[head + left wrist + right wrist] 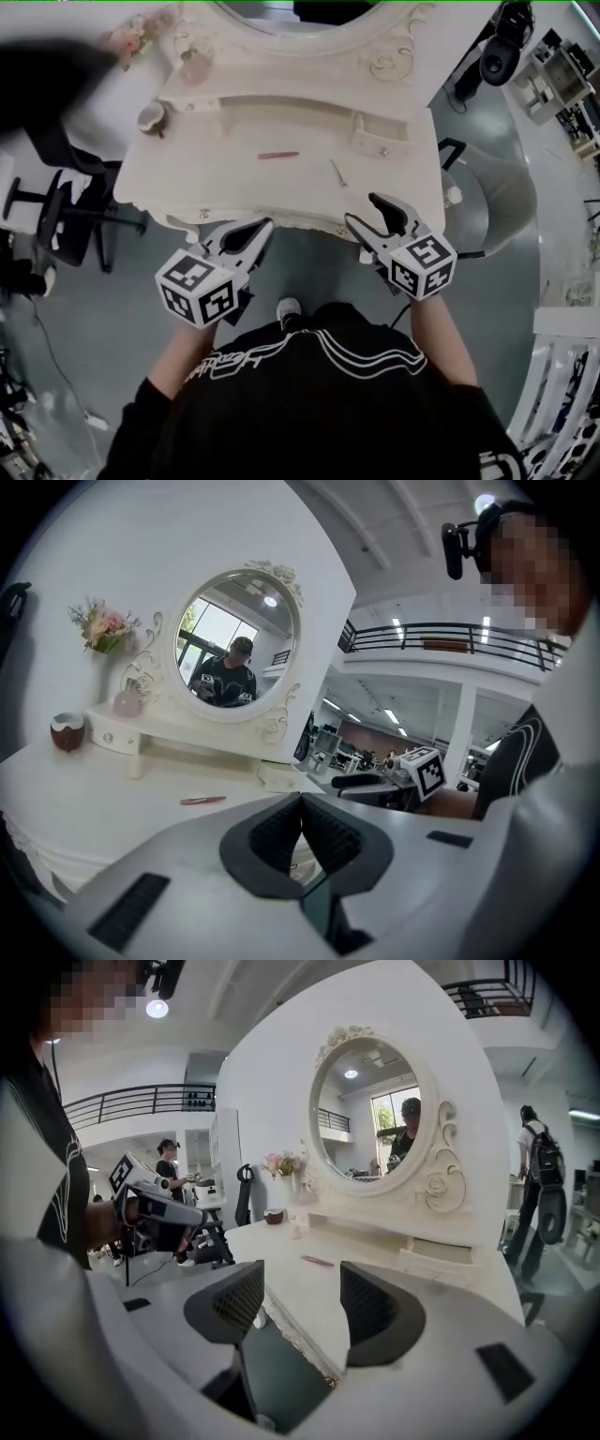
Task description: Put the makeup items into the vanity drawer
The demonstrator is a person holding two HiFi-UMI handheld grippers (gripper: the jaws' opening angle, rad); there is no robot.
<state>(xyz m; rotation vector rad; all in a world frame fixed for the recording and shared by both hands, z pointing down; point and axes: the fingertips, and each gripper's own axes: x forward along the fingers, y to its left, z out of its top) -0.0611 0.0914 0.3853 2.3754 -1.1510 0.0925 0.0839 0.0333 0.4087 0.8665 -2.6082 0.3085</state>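
A thin pink makeup stick [277, 155] lies on the cream vanity top [187, 178]. It also shows as the pink stick [202, 801] and the pink stick [317, 1261] in the two gripper views. A slim pale stick [337, 172] lies to its right. A small drawer box [380, 134] sits at the back right of the top. My left gripper [260, 228] hovers at the vanity's front edge, shut and empty [302, 803]. Level with it at the front edge, my right gripper [366, 212] stands open with nothing between its pads [302, 1288].
The oval mirror [236, 658] stands at the back. At the back left are a flower vase [101, 635], a pink bottle [193, 66] and a brown cup [151, 116]. A black office chair [56, 220] is left of the vanity, a grey seat [492, 202] right.
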